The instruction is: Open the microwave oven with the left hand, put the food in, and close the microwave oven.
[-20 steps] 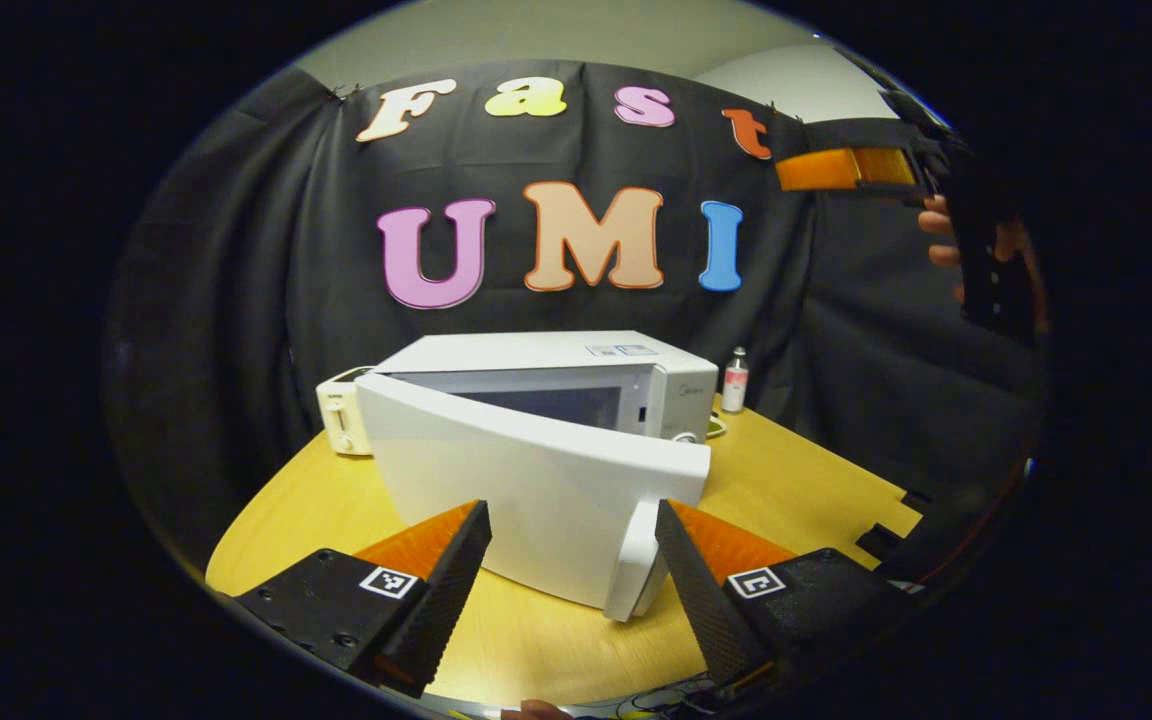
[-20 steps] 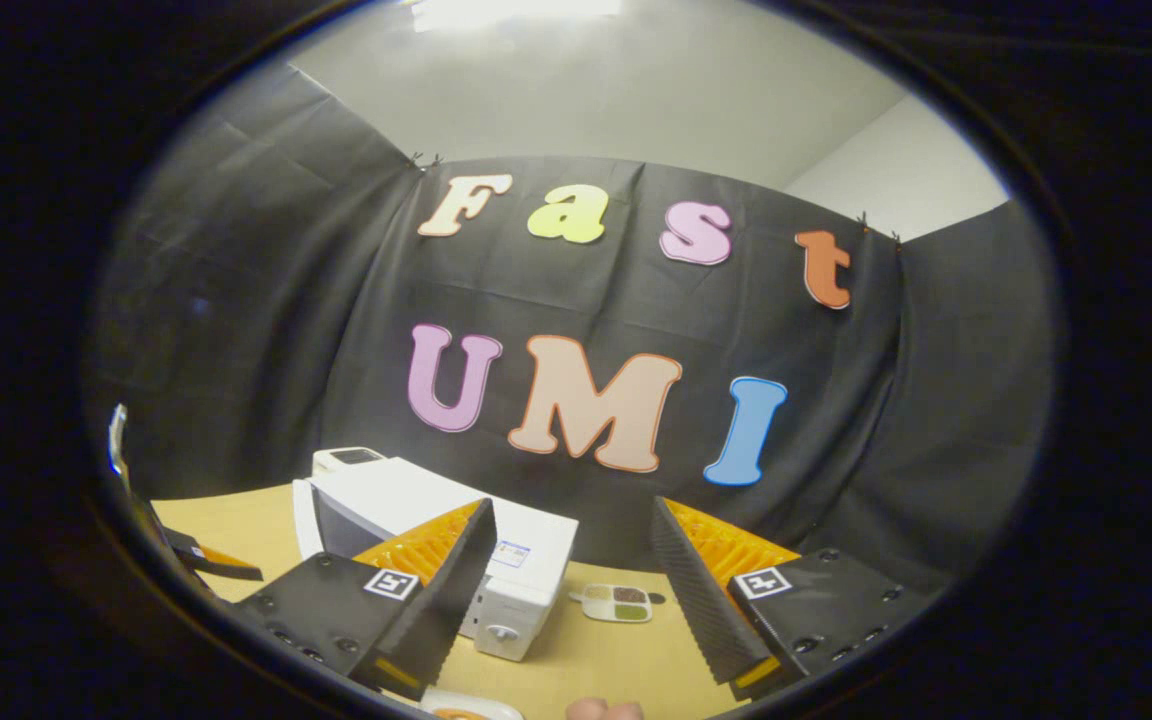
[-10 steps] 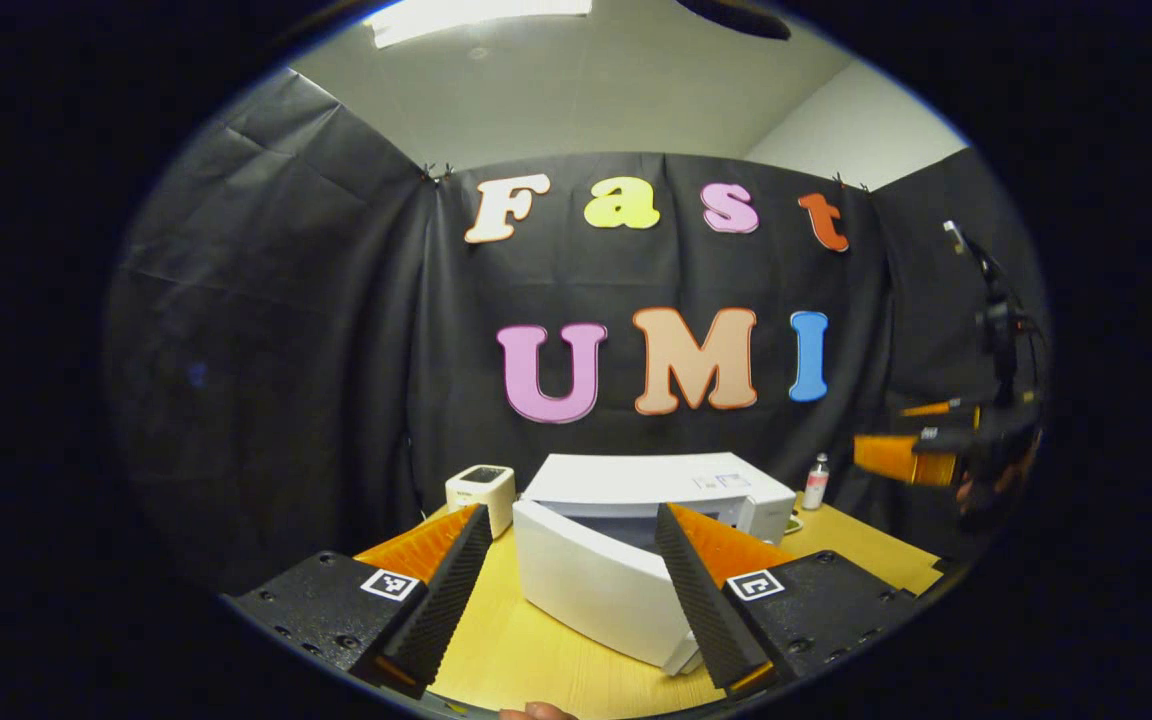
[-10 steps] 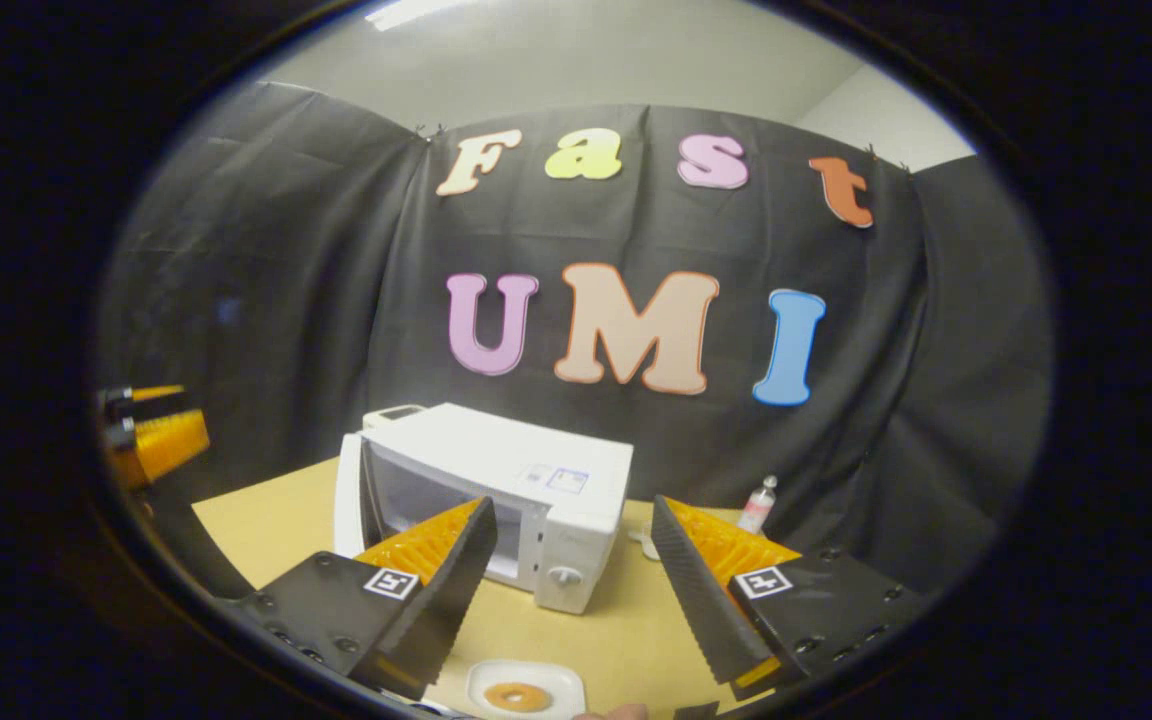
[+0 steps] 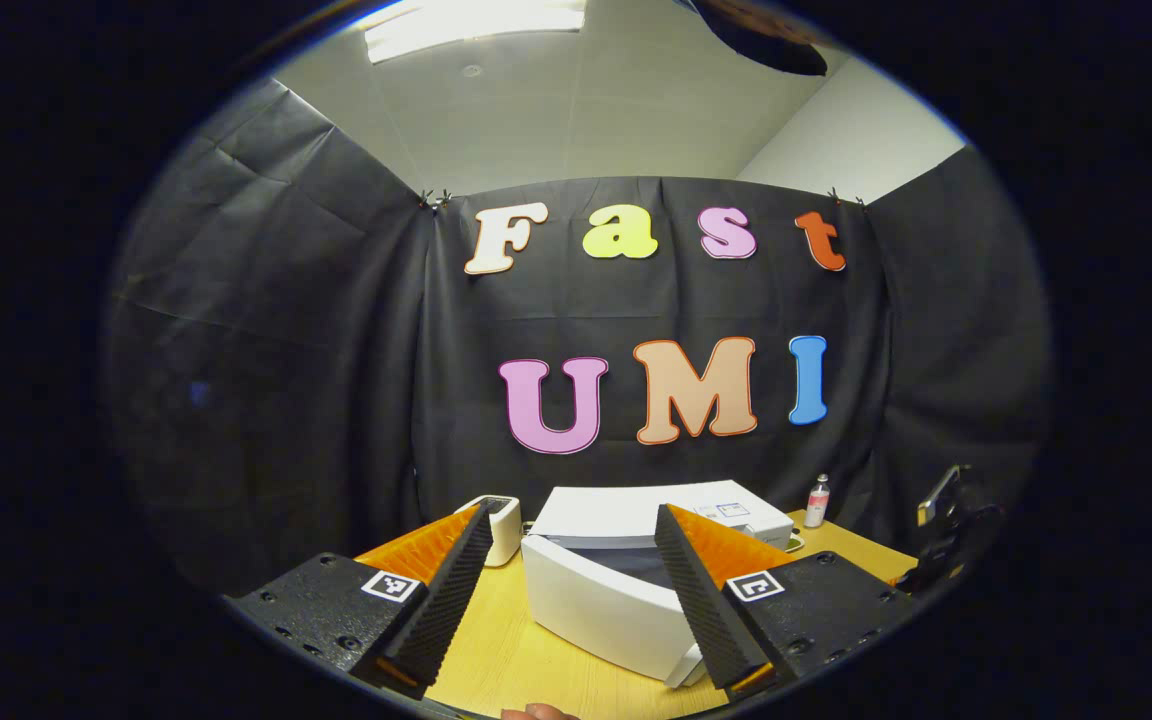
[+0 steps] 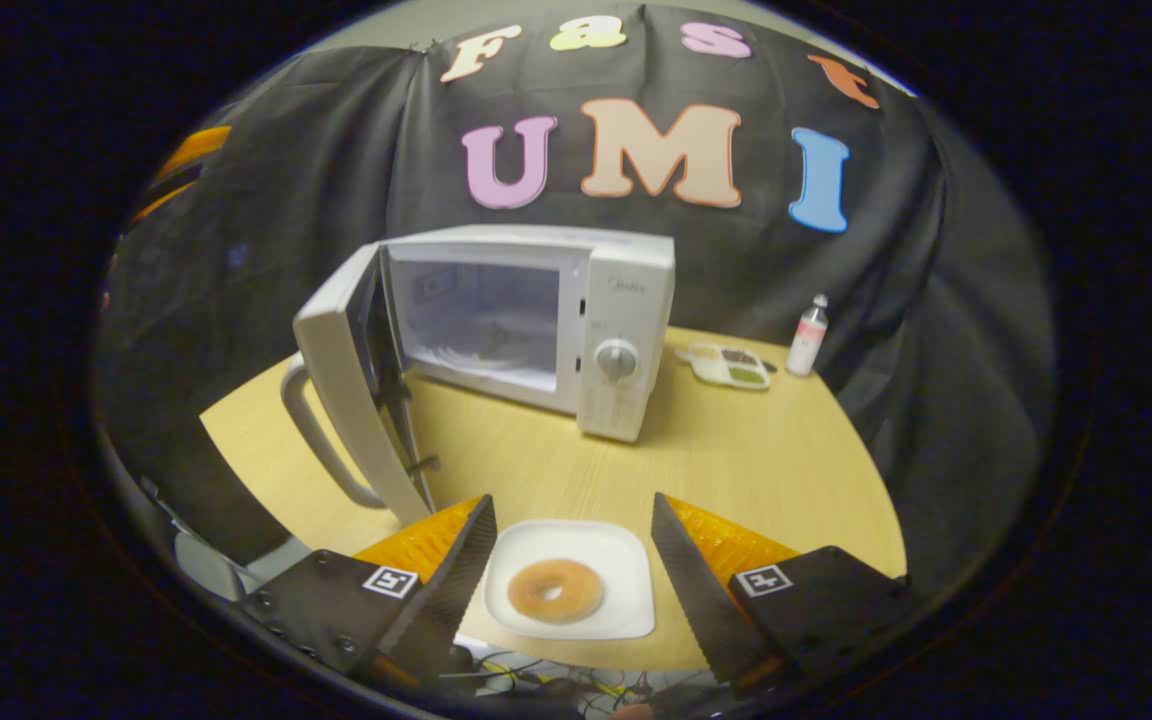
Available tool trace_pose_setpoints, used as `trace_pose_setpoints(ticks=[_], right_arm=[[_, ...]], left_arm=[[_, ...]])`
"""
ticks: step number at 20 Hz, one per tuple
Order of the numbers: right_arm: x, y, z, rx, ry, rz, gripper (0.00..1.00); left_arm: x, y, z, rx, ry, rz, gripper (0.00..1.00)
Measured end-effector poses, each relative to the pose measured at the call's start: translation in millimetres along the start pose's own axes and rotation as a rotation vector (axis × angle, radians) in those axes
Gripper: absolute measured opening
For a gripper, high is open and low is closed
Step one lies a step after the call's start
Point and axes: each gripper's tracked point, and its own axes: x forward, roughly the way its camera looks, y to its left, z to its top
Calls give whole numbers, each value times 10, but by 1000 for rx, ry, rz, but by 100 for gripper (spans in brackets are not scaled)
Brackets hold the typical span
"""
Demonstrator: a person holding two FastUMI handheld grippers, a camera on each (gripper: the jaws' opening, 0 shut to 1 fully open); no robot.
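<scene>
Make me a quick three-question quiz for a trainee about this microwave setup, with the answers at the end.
1. True or false: the microwave door is shut.
2. What lies on the white plate between the right hand-held gripper fingers? A) doughnut B) bottle C) toaster
3. Fill in: both fingers of the right hand-held gripper stand ____ of the plate, gripping nothing.

Key
1. False: the door hangs wide open, its handle outward.
2. A: a doughnut sits on the plate, near the table edge.
3. Clear: its jaws are open; the left hand-held gripper is open too.
</scene>
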Motion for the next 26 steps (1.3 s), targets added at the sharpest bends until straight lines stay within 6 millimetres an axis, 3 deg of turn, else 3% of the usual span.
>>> trace_pose_setpoints(ticks=[3, 7, 17, 20, 22, 23, 26], right_arm=[[112, 35, -391, 2, 87, 1, 99], [203, 46, -737, 20, 177, -7, 98], [373, 143, -1078, 91, 313, 0, 99], [393, 208, -1077, 114, 314, 9, 89], [387, 194, -1083, 130, 317, 7, 76], [421, 166, -1068, 130, 309, -5, 76], [444, 178, -1066, 154, 319, 6, 58]], left_arm=[[1, -7, -23, 18, 17, -8, 95], [-5, 1, -32, 18, 29, -10, 96], [54, 2, -181, 0, 82, -22, 95], [76, 7, -266, 6, 104, -17, 96], [81, 21, -269, 2, 106, -16, 96], [88, 25, -273, 1, 107, -15, 96], [111, 33, -306, 3, 113, -17, 94]])
